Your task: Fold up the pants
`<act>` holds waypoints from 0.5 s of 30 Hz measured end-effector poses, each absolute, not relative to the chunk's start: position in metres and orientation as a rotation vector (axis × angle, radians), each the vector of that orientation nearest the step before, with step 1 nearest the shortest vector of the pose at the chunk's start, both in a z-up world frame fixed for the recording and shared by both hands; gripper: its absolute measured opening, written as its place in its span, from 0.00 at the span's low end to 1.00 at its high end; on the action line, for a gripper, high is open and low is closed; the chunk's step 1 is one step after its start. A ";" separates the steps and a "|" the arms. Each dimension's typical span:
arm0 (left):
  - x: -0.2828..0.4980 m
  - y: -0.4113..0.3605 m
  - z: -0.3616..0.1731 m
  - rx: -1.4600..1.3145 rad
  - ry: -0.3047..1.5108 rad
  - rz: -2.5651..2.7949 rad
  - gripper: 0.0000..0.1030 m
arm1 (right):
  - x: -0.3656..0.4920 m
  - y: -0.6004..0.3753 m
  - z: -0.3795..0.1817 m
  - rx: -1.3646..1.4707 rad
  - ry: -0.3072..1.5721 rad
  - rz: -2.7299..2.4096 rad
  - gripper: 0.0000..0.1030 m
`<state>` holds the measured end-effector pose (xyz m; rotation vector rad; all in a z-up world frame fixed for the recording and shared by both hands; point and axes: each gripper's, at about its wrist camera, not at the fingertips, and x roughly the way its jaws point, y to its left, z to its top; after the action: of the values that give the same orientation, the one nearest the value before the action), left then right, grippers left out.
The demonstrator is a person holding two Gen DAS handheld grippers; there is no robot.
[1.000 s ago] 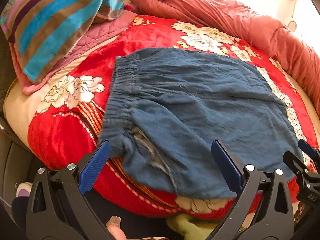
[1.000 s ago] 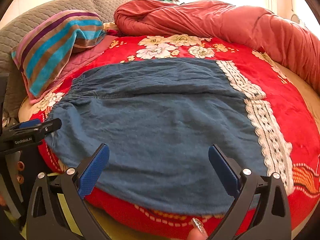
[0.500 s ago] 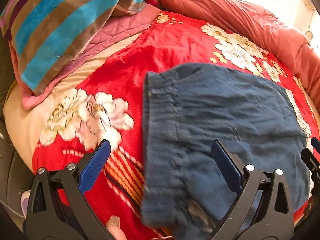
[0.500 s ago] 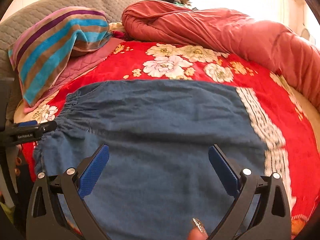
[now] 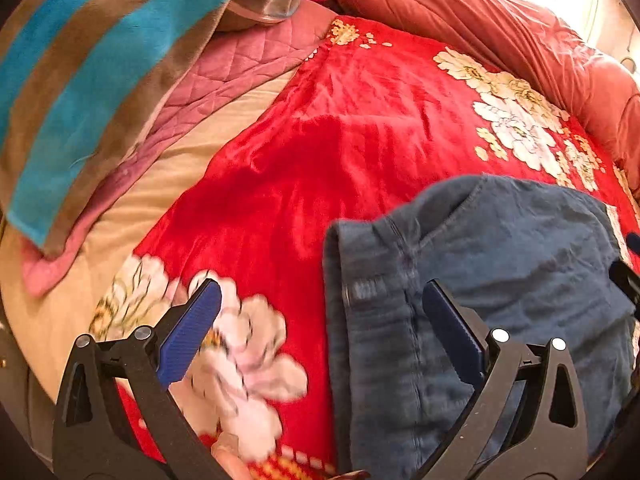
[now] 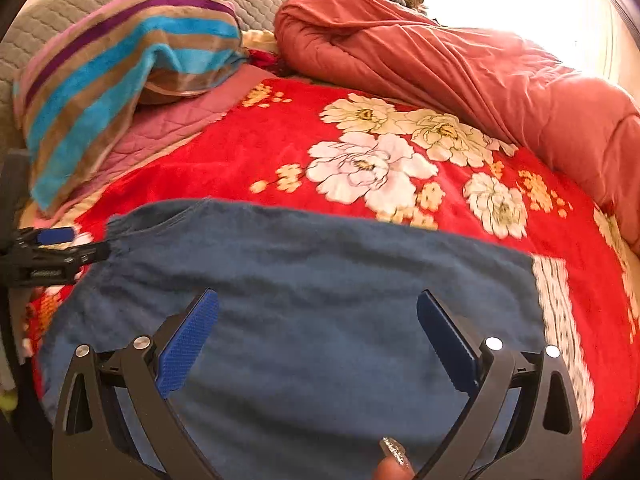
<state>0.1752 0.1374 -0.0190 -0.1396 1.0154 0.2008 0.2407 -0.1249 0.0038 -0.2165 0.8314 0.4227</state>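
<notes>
The pants [image 6: 320, 280] are matt blue denim-like cloth with a soft, slightly fuzzy weave and a stitched seam, lying on a plush red floral blanket [image 5: 360, 128] that shows a satin sheen. Both the left gripper [image 5: 320, 320] and right gripper [image 6: 318, 320] are matt black plastic with ribbed blue pads [image 6: 188, 344] (silver metal screw heads at the joints). The striped towel [image 6: 120, 64] is fleecy; the headboard [image 6: 80, 4] is quilted grey fabric.

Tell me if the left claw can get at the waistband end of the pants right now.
Probably yes. The left claw is open, and the waistband lies just ahead, between its fingers, flat on the red blanket. Nothing covers that edge; the right claw hangs over the middle of the pants.
</notes>
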 end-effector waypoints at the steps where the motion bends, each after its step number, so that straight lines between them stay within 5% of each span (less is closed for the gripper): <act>1: 0.180 0.139 -0.021 -0.139 1.020 0.198 0.92 | 0.249 -0.121 0.001 -0.241 0.837 0.428 0.96; 9: 0.206 0.139 -0.031 -0.141 1.018 0.183 0.91 | 0.300 -0.103 -0.025 -0.306 0.911 0.460 0.96; 11: 0.210 0.136 -0.030 -0.117 1.009 0.184 0.79 | 0.309 -0.097 -0.030 -0.343 0.919 0.460 0.96; 13: 0.211 0.133 -0.032 -0.120 0.998 0.143 0.43 | 0.313 -0.091 -0.034 -0.388 0.917 0.464 0.96; 15: 0.211 0.132 -0.033 -0.159 0.991 0.099 0.31 | 0.317 -0.085 -0.038 -0.426 0.919 0.470 0.96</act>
<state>0.2107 0.1322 -0.0330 -0.1591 0.9908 0.0988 0.3174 -0.0850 -0.0384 -0.4256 0.9192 0.4702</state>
